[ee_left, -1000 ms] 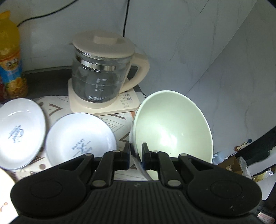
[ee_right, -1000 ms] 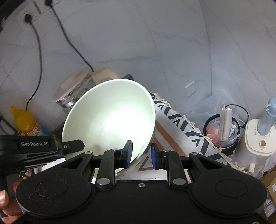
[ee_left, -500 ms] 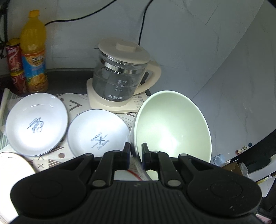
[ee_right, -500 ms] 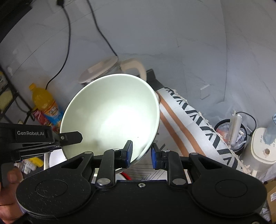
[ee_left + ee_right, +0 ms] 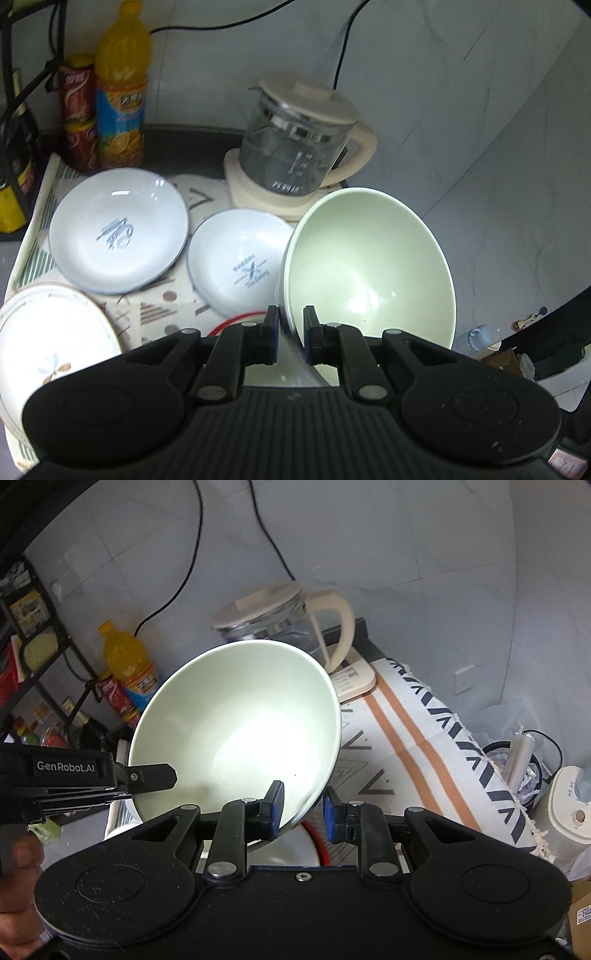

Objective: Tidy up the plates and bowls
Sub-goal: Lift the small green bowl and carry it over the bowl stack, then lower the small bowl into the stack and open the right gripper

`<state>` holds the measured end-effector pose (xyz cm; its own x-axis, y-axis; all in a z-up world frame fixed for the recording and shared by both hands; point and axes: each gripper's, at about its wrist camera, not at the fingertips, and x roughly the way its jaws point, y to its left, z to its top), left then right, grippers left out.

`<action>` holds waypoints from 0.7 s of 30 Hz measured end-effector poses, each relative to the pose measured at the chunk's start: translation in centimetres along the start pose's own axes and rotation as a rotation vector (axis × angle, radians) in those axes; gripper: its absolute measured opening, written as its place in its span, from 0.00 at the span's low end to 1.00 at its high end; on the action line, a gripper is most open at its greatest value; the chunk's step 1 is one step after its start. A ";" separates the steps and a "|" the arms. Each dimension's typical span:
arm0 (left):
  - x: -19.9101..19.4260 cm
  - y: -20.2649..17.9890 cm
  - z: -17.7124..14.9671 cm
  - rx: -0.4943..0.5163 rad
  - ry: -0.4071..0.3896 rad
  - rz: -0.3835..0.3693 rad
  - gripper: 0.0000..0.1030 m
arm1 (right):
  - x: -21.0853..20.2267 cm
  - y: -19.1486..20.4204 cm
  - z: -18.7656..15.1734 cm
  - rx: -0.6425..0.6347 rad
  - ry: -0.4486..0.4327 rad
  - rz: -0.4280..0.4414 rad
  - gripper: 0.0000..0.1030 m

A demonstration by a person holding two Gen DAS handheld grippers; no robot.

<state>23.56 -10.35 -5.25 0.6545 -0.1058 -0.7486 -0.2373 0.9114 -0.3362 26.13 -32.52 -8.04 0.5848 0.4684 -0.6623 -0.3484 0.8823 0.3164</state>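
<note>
A pale green bowl (image 5: 369, 266) is held tilted in the air; it also shows in the right wrist view (image 5: 240, 731). My left gripper (image 5: 290, 332) is shut on its rim. My right gripper (image 5: 303, 805) is shut on the rim on the other side. Two white plates with blue print (image 5: 118, 229) (image 5: 240, 258) lie on the patterned cloth below. A white plate with a floral print (image 5: 48, 332) lies at the near left. A red-rimmed white dish (image 5: 295, 845) shows under the bowl.
A glass kettle on a cream base (image 5: 299, 155) stands behind the plates. An orange juice bottle (image 5: 122, 85) and red cans (image 5: 77, 114) stand at the back left. A black wire rack (image 5: 37, 657) is at the left. The cloth (image 5: 424, 731) hangs over the table's right edge.
Both grippers with the bowl have moved back and up. More of the plates, the bottle and the cans have come into view at the left.
</note>
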 end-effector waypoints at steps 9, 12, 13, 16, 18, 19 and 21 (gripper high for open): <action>0.5 2.3 -2.8 -0.056 0.094 0.055 0.12 | 0.8 1.9 -1.8 -0.073 0.079 -0.009 0.22; 0.6 3.0 -3.6 -0.074 0.119 0.064 0.12 | 1.1 2.3 -2.5 -0.097 0.106 -0.019 0.22; 0.6 3.1 -3.9 -0.078 0.126 0.065 0.12 | 1.2 2.4 -2.7 -0.101 0.116 -0.018 0.22; 0.7 3.4 -4.5 -0.080 0.143 0.072 0.12 | 1.4 2.5 -3.3 -0.118 0.142 -0.017 0.22; 0.9 3.6 -4.8 -0.085 0.157 0.075 0.12 | 1.5 2.6 -3.7 -0.127 0.156 -0.020 0.22; 1.1 3.7 -4.9 -0.088 0.167 0.079 0.12 | 1.5 2.6 -3.9 -0.128 0.165 -0.022 0.22; 1.4 3.9 -5.2 -0.090 0.185 0.083 0.12 | 1.8 2.7 -4.3 -0.129 0.187 -0.027 0.22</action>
<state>19.83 -9.01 -10.50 0.4890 -0.1103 -0.8653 -0.3539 0.8816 -0.3124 23.08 -29.51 -11.36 0.4532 0.4172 -0.7878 -0.4325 0.8756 0.2149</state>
